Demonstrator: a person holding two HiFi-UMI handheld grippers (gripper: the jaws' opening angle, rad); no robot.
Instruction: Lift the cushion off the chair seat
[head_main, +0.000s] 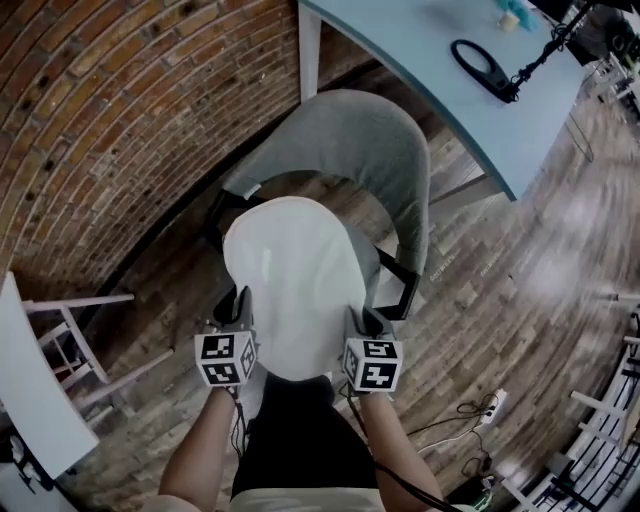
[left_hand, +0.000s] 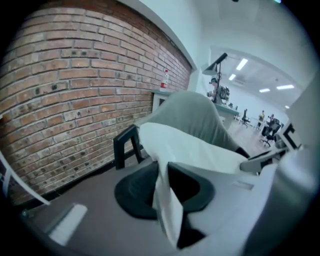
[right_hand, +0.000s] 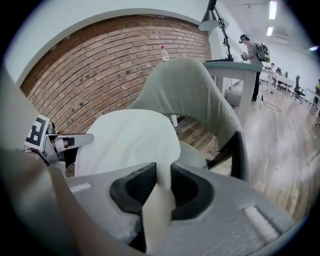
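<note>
Judging progress on the lift: partly done, not finished.

Chair (head_main: 352, 135): grey shell, curved back, black arm frames, standing on the wood floor beside the brick wall. Its seat (right_hand: 196, 153) shows as a bare grey strip under the cushion's right side in the right gripper view, so that side is clear of the seat.

Cushion (head_main: 295, 285): white, rounded, held over the seat between the chair arms. The front edge is raised toward the person and the far edge sits close to the chair back. It is tilted, front high. From the head view I cannot tell whether the far edge rests on the seat or hangs just above it.

Left gripper (left_hand: 162, 187): at the chair's front left, jaws clamped on the cushion's front-left edge. The fabric is pinched into a thin fold between the dark pads.

Right gripper (right_hand: 161, 184): at the chair's front right, jaws clamped on the front-right edge, with the same thin fold pinched between the pads.

Done: both grips are made and look firm, and the front of the cushion is up off the seat.

Left: bring the far edge clear of the seat and chair back, then carry the cushion up and toward the person, out from between the arms. The grips are on thin edge folds only, so slipping fabric is the likely risk.
</note>
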